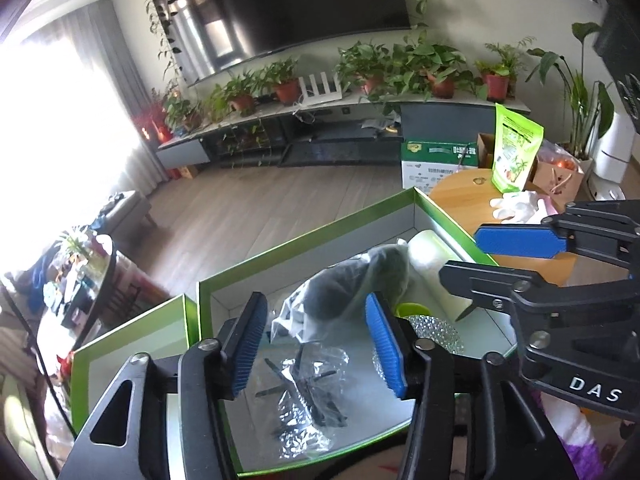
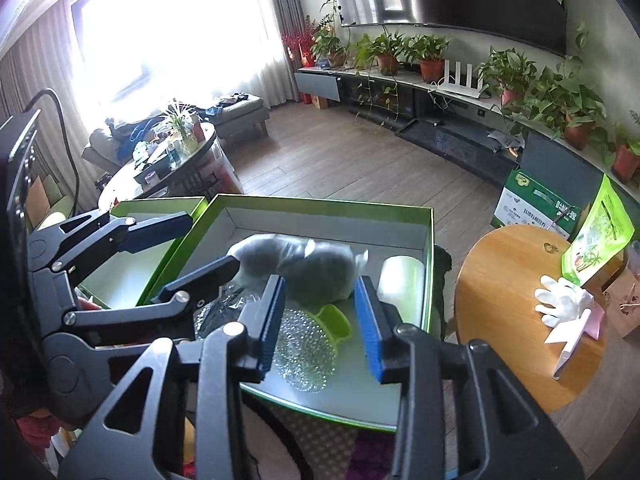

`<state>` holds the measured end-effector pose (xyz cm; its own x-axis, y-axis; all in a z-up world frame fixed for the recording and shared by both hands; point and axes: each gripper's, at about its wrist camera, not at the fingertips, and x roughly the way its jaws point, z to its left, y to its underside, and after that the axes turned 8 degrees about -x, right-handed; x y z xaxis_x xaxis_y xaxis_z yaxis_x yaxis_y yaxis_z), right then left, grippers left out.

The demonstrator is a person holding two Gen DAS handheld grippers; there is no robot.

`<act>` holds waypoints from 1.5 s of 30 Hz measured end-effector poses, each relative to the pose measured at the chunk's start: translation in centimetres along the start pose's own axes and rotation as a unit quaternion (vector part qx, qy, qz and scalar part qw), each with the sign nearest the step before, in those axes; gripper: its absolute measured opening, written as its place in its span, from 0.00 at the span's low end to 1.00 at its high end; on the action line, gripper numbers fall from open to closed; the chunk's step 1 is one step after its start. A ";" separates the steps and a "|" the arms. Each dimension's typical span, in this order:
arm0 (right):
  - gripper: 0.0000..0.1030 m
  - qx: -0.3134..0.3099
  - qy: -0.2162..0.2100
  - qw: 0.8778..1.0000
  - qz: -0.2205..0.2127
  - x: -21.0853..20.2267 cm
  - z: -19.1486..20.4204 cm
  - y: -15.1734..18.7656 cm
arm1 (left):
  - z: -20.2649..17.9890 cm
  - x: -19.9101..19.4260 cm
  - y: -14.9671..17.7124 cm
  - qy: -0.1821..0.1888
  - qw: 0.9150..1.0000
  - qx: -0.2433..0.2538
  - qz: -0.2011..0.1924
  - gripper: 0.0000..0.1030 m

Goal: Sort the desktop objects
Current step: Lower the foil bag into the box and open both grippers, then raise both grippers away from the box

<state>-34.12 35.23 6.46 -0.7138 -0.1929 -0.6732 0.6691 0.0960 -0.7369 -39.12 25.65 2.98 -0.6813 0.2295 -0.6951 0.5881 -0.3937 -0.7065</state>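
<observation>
A green-rimmed box with a grey inside lies right below both grippers. In it rests a grey soft bundle in clear plastic, blurred in the right wrist view. Beside it are a white roll, a green scoop, a clear bubbled piece and a clear bag of black parts. My left gripper is open over the bags. My right gripper is open, just short of the bundle, its pads clear of it.
A second green-edged tray lies against the box's left side. A round wooden table on the right carries a green pouch and a white glove. A cluttered glass table stands far left.
</observation>
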 end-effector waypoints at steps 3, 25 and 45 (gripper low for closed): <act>0.35 -0.001 -0.003 1.000 -0.001 -0.5 0.2 0.1 | 0.4 -0.6 0.0 -0.009 1.000 -0.009 -0.005 0.63; 0.81 0.004 0.017 0.999 0.027 -7.2 3.8 2.9 | 1.6 -7.2 3.3 -0.013 0.997 -0.073 0.014 0.64; 0.87 0.031 0.014 0.998 0.046 -9.5 5.3 4.2 | 1.7 -9.6 4.9 0.004 0.995 -0.097 0.015 0.64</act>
